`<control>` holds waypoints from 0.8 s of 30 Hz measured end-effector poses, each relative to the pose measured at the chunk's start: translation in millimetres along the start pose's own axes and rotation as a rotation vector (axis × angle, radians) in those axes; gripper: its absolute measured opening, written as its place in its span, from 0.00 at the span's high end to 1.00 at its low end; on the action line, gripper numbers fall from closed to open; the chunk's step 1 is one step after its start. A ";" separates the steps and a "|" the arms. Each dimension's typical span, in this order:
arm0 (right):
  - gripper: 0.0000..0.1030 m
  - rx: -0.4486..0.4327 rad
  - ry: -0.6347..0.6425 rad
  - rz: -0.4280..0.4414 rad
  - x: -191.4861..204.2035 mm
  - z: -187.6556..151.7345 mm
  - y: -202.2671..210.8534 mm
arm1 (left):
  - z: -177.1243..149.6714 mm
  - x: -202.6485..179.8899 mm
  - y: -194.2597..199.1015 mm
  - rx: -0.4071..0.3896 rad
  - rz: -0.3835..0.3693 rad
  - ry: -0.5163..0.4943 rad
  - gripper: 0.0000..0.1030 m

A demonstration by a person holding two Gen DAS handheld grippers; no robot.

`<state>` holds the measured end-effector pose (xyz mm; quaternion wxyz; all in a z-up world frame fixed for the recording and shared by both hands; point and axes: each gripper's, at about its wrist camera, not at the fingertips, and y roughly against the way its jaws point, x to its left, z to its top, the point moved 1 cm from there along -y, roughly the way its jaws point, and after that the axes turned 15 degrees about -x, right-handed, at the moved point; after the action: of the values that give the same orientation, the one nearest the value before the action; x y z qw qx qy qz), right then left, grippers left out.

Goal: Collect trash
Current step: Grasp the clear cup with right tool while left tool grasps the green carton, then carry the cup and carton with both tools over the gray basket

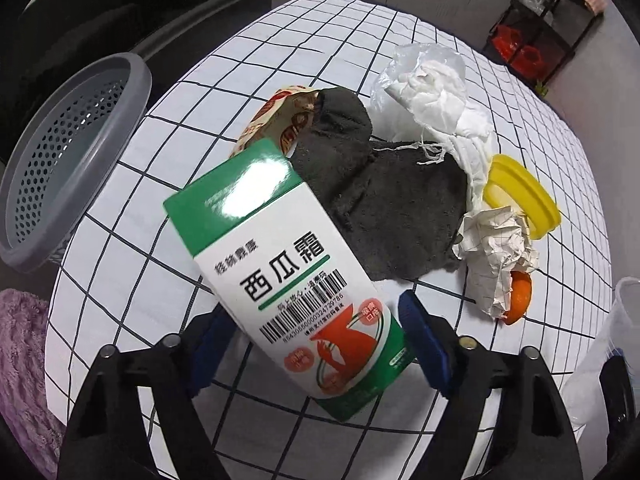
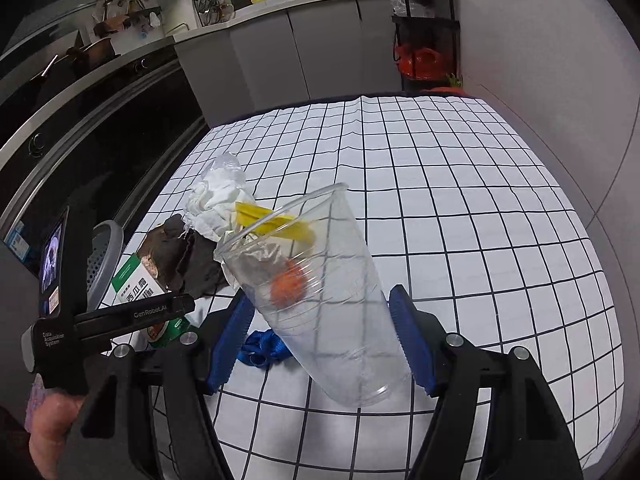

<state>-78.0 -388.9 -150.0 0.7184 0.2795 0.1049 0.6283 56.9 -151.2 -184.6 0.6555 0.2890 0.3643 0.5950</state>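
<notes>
My left tongs (image 1: 310,354) pinch the green-white carton (image 1: 280,264); my right tongs (image 2: 320,340) pinch the clear cup (image 2: 316,292); grey basket (image 1: 68,152) at ten o'clock.

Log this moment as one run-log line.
left gripper: holds green-white box | right gripper: around clear cup, grip unclear | gray basket: left, nothing dropped yet | pile: dark cloth

one carton (image 1: 288,276), one clear cup (image 2: 320,300), one basket (image 1: 68,152)
</notes>
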 end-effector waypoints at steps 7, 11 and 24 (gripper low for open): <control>0.35 -0.013 0.022 0.015 12.5 4.6 2.8 | -0.4 11.4 20.4 -0.022 -0.032 -0.060 0.38; 0.35 -0.015 0.035 0.025 23.0 7.8 6.1 | 4.8 24.6 43.9 -0.068 -0.048 -0.091 0.39; 0.35 0.012 0.080 0.183 117.5 27.1 4.1 | 45.7 108.3 126.2 -0.274 -0.038 -0.149 0.39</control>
<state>-45.7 -283.0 -102.0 0.6515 0.2670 0.1111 0.7014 25.4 -25.7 -70.6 0.7250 0.2335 0.2356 0.6036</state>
